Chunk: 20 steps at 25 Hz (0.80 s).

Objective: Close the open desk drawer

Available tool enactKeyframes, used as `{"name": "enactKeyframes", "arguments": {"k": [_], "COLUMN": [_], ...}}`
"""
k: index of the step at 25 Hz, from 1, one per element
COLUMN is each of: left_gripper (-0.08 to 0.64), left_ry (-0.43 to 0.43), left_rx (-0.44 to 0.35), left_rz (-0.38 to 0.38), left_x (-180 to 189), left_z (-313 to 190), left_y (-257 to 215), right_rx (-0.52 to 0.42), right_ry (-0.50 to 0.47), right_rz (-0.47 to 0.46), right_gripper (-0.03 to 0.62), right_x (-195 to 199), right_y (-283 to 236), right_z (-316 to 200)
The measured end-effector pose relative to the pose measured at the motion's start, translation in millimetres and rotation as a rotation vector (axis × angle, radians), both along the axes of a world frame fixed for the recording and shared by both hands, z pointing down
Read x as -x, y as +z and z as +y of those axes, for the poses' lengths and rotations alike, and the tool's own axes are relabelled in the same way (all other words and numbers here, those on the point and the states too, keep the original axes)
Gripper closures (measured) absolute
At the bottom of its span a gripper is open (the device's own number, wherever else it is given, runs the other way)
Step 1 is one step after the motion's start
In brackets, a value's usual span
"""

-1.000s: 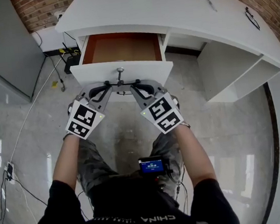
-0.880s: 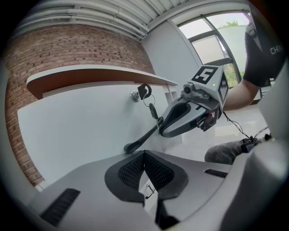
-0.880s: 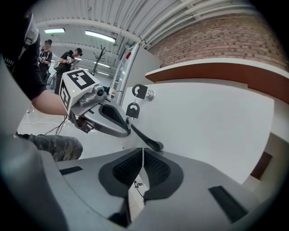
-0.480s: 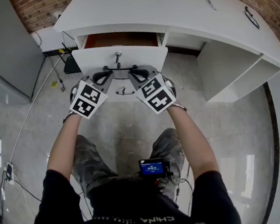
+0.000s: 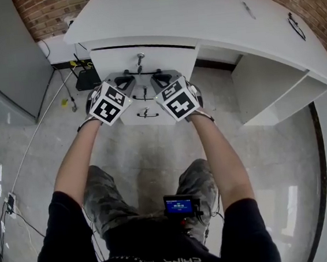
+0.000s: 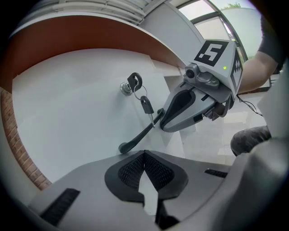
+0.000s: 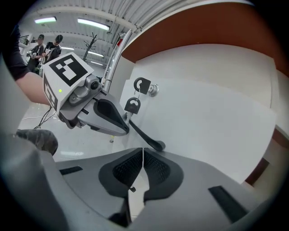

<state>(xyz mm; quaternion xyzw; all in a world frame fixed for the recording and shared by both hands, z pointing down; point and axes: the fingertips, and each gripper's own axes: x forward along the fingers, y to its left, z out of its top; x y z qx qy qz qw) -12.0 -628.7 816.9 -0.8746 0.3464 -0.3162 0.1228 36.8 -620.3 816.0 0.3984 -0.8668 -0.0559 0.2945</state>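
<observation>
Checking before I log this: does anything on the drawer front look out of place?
A key sits in the lock of the drawer front, a second key dangling below it. Nothing else looks odd.

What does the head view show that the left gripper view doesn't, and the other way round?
Only the head view: the white desk top, its open side shelf, the small screen at the person's waist. Only the left gripper view: the left hand-held gripper with jaws pressed together and nothing between, and the brown underside above the drawer. Both: the drawer front, the key in its lock, the right hand-held gripper.
</observation>
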Motion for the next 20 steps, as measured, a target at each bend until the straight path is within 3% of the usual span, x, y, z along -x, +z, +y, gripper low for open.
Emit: {"name": "enactKeyframes", "arguments": {"k": [20], "left_gripper": [0.548], "left_ry": [-0.043], "left_rx": [0.023], "left_rz": [-0.074], "left_x": [-7], "left_z": [-20], "left_y": [9], "right_rx": [0.004], "right_ry": [0.035], "right_rz": [0.054], "right_gripper": [0.577], "right_x": [0], "right_y": [11], "right_z": [-22]}}
